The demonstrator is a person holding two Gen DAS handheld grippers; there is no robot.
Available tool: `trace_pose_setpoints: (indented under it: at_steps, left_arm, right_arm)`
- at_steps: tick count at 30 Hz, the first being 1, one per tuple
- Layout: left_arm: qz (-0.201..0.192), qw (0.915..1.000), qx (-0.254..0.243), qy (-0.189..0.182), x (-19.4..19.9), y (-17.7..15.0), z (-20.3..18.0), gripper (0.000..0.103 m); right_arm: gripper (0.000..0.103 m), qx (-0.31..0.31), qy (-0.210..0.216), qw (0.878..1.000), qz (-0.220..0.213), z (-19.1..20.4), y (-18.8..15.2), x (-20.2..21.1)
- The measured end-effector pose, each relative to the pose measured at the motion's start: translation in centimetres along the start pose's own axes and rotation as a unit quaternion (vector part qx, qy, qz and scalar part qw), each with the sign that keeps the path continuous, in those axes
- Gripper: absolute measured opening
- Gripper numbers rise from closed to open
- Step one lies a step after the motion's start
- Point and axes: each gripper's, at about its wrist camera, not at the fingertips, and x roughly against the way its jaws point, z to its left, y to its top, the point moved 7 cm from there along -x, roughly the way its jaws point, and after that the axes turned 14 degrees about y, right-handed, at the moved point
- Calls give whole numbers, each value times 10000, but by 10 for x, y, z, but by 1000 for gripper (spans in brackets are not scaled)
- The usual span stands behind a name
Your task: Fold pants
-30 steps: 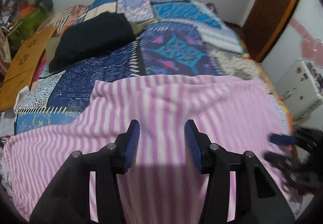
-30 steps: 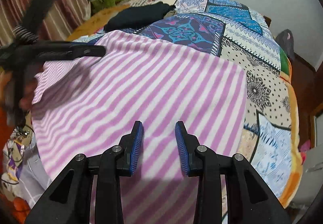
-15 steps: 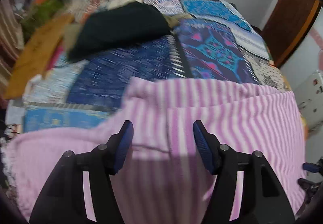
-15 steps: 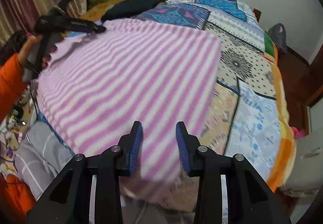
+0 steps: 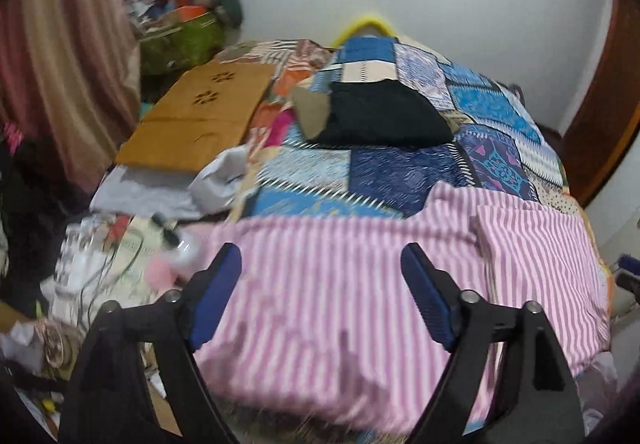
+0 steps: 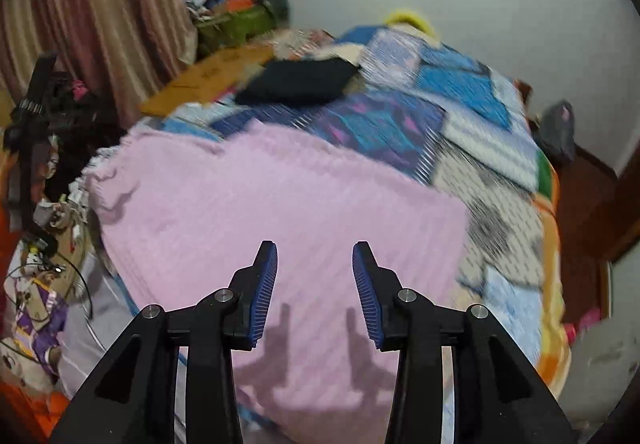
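Pink-and-white striped pants spread flat on the near end of a patchwork quilt, one part folded over at the right. Left gripper above them, jaws just opened wide, nothing between. Right gripper also above the pants, jaws a little apart and just opening, pinching nothing. Black folded cloth farther back on the quilt.

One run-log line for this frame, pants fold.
left gripper: open, jaws just widened, empty | right gripper: open, empty | striped pants: flat on quilt
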Motion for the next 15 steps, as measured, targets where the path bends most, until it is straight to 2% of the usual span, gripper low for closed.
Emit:
trace_pose_setpoints:
  at_steps: [3,7,10,15]
  left_arm:
    - [158,9994,295,-97,8,-26,28,86]
    - [425,9968,595,-320,7,-65,47,88]
    - [527,9946,726,-526,1,-86,46,88]
    - [852,9913,792,-615,-21,-120,40,88]
  right_arm:
    - [36,227,182,9996,-57,24,17,-22]
    - [37,416,474,9980,88,52,26,-60]
    - [37,542,614,9963,276,66,22,-87]
    - [37,470,521,9945,772,66,1,-123]
